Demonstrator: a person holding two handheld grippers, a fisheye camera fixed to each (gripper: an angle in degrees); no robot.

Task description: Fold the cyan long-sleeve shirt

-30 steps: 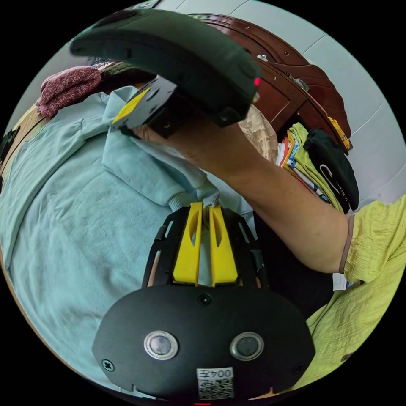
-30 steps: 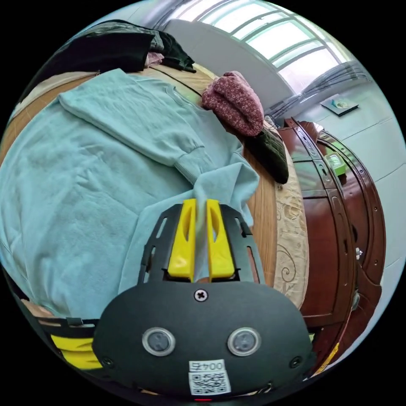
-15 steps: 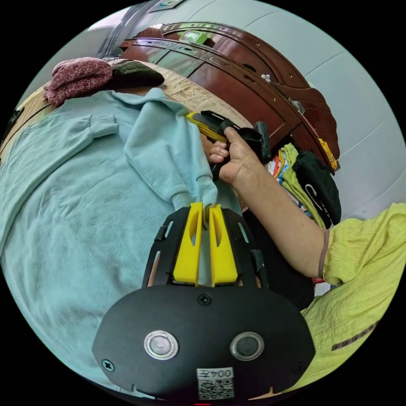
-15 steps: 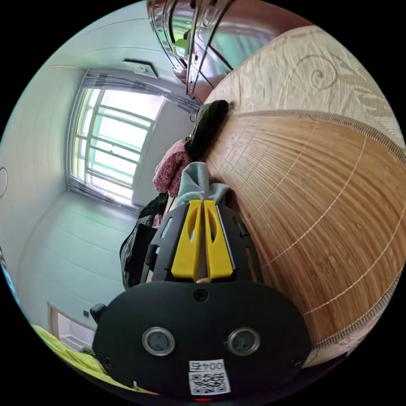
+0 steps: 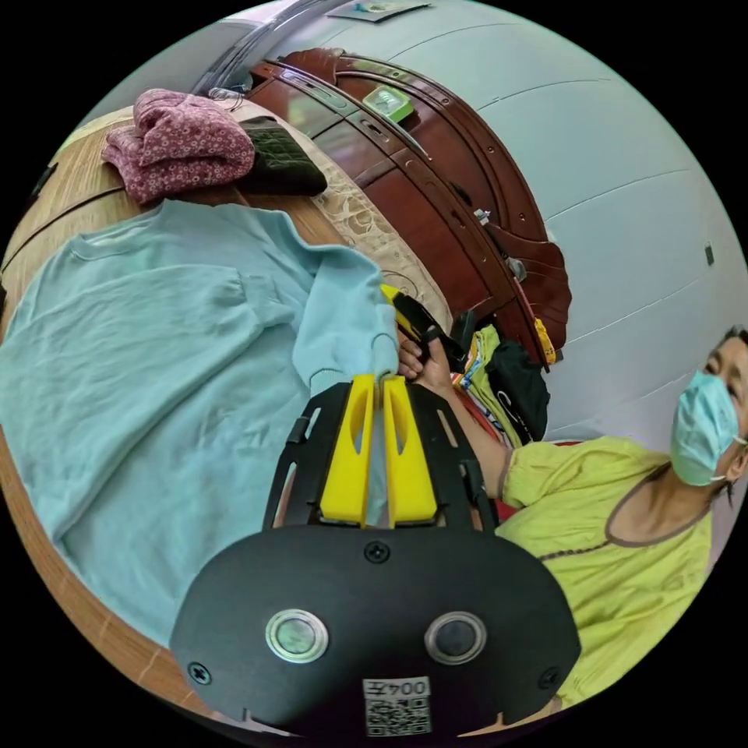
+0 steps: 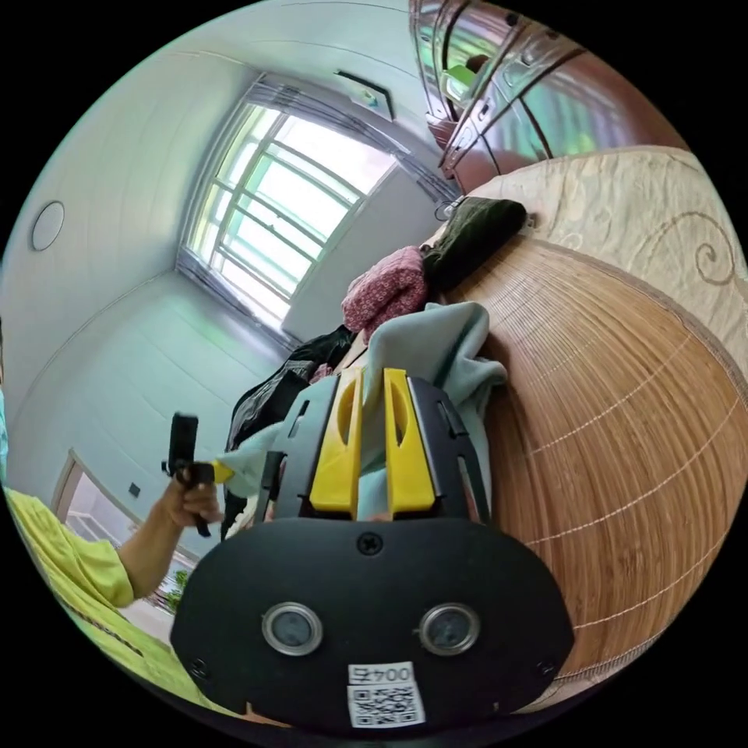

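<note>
The cyan long-sleeve shirt (image 5: 156,366) lies spread on a bamboo mat (image 6: 623,405), one sleeve folded across its body. My left gripper (image 5: 379,382) is shut on the cuff of the other sleeve, which is lifted off the shirt. Just beyond it a hand holds my right gripper (image 5: 399,302) against the shirt's raised edge. In the right gripper view, my right gripper (image 6: 372,375) is shut on a bunch of the cyan shirt (image 6: 436,343). The left gripper (image 6: 216,472) shows at the left, held in a hand, with cyan cloth at its tip.
A folded maroon patterned garment (image 5: 183,144) and a dark green one (image 5: 280,167) lie at the mat's far end. Dark wooden furniture (image 5: 436,202) runs beside the mat, with a clothes pile (image 5: 506,382) near it. The person in a yellow-green top (image 5: 623,530) stands at the right.
Both grippers have kept their hold and lifted the sleeve and shirt edge away from the shirt's body toward the person. Both views have swung; the right one now faces the window.
</note>
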